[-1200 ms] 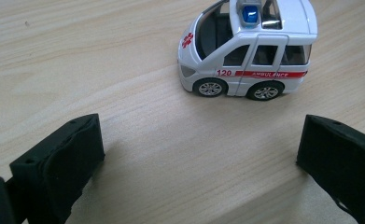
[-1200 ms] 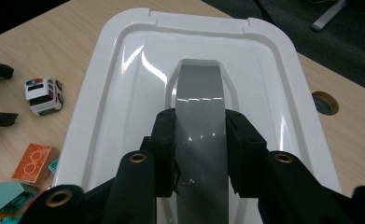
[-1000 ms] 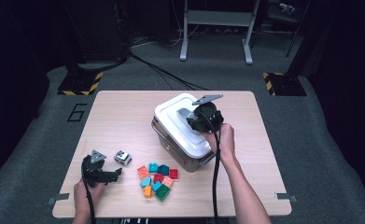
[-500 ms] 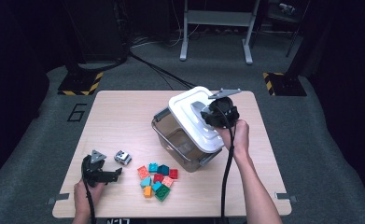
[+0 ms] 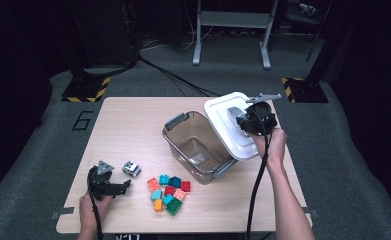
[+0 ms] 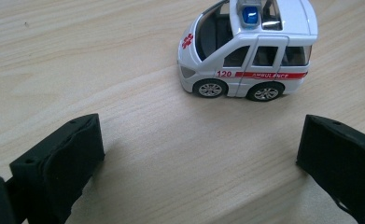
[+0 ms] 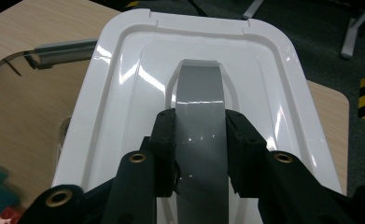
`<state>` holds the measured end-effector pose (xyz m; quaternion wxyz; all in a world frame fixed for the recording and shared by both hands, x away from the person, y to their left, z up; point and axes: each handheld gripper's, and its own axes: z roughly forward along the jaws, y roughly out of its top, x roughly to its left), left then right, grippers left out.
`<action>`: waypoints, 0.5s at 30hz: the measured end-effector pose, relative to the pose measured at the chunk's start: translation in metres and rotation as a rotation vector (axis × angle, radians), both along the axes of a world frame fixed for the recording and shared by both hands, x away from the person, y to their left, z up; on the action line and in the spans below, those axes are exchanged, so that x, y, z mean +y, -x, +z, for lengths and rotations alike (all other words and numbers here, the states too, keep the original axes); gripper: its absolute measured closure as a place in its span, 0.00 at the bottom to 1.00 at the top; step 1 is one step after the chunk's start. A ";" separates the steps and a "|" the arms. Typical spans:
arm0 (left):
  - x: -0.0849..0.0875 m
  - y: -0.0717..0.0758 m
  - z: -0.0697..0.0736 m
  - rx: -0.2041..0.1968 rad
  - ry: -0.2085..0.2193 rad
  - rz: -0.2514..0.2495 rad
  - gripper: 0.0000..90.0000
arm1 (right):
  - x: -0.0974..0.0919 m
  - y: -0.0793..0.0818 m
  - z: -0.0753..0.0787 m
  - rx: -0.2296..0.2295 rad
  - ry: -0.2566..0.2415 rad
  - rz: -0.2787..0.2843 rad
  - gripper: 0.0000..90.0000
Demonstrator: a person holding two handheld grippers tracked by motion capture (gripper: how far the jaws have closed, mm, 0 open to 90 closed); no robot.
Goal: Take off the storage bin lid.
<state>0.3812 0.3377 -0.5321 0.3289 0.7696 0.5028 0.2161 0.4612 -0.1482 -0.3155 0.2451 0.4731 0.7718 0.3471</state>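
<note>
My right gripper (image 5: 244,125) (image 7: 200,149) is shut on the grey handle (image 7: 200,112) of a white lid (image 5: 222,112) (image 7: 124,107), holding it lifted and tilted at the right of a clear plastic bin (image 5: 195,145) that now stands uncovered. At the table's front left, my left gripper (image 5: 118,187) (image 6: 199,154) rests open with nothing between its fingers. Just beyond it stands a small white toy ambulance (image 5: 131,169) (image 6: 248,51). A heap of several coloured bricks (image 5: 167,192) lies in front of the bin.
The wooden table (image 5: 128,125) is bare at its back left. Stand legs (image 5: 230,35) and cables lie on the dark floor beyond the table.
My right gripper has carried the lid up and to the right, off the bin, which now shows its inside. The left gripper has stayed still.
</note>
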 end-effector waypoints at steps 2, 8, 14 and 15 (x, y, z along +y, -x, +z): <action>0.000 0.000 0.000 -0.001 0.000 0.000 0.00 | -0.007 -0.001 -0.002 0.003 0.002 -0.017 0.75; 0.000 0.000 0.000 0.000 -0.001 -0.002 0.00 | -0.026 -0.004 -0.008 0.014 -0.001 -0.086 0.75; 0.000 0.000 0.000 0.004 -0.002 -0.002 0.00 | -0.047 -0.006 -0.016 0.028 -0.005 -0.148 0.75; 0.000 0.000 0.000 0.001 -0.001 -0.001 0.00 | -0.051 -0.006 -0.018 0.027 -0.002 -0.156 0.75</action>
